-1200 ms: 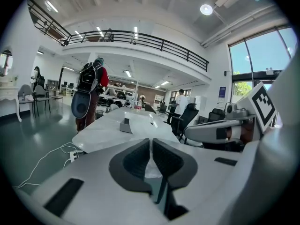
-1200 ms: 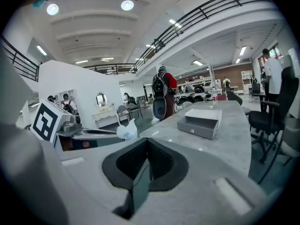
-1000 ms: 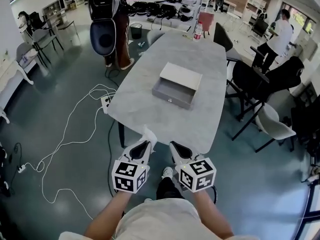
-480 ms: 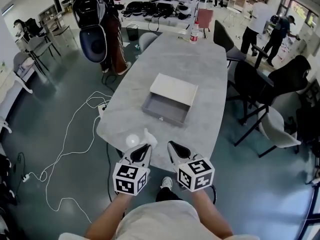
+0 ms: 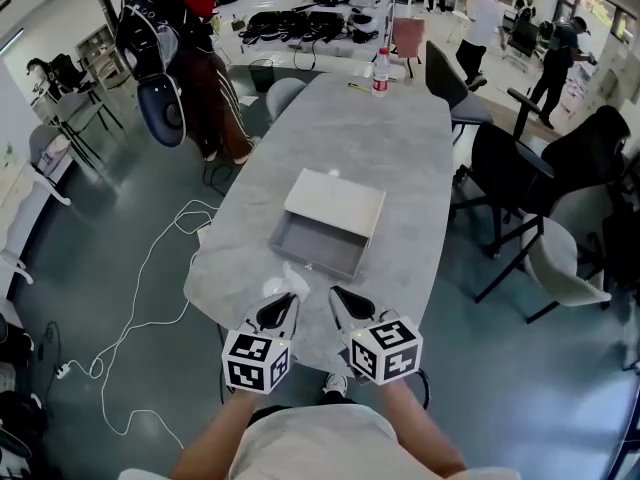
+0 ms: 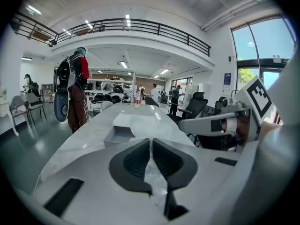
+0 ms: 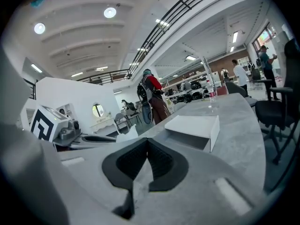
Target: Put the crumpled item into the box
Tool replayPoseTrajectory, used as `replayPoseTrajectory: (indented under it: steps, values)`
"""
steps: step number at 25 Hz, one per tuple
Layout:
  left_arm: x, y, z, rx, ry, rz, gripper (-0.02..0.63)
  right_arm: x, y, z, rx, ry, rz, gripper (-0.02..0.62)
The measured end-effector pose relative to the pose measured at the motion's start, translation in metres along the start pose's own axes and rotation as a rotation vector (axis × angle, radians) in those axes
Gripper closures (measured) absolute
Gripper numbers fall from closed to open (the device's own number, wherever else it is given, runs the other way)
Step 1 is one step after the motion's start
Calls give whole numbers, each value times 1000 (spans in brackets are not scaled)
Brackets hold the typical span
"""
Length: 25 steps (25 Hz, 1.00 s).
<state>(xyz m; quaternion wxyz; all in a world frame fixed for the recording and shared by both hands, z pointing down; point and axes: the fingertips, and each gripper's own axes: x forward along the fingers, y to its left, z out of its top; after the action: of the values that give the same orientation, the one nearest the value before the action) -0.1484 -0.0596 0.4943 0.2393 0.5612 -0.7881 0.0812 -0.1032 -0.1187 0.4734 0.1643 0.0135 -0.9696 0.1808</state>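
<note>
Firmly pinched in the left gripper (image 5: 288,300): the crumpled item (image 5: 295,276), white and thin, poking up past the closed tips, just over the near end of the table (image 5: 395,138). Alongside, the right gripper (image 5: 340,298), jaws pressed together on nothing. Ahead, near but apart, the box (image 5: 336,206), open part facing this way, far half covered.

Likely trouble: letting go too soon and dropping short, onto the table before the front wall. Or a light, flimsy wad clinging to a pad and riding back out. Also possible: nudging the box along the smooth top if brought in low. Safer to carry over the wall first, then part the jaws.

Plenty of bare table either side of the box and beyond it. Near edge right below both grippers. Chairs (image 5: 555,253) crowding the right side.
</note>
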Motion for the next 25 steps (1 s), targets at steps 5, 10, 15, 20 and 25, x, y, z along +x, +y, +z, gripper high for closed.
replayPoseTrajectory:
  steps: [5,10,15,20,25]
  values:
    - [9,4,5,14,15,6,583,6,-11,6,16,-6,9,591]
    - [23,16,15,67,32,-21,583,15,-17,10,19,-12,-8,591]
    - [43,26,22,153,67,-82,583,24,-28,13,35,-18,-72,591]
    - [65,36,30,256,102,-180,583,38,-36,25,54,-42,-156,591]
    - [89,50,37,357,135,-278,582,53,-44,32,74,-63,-242,591]
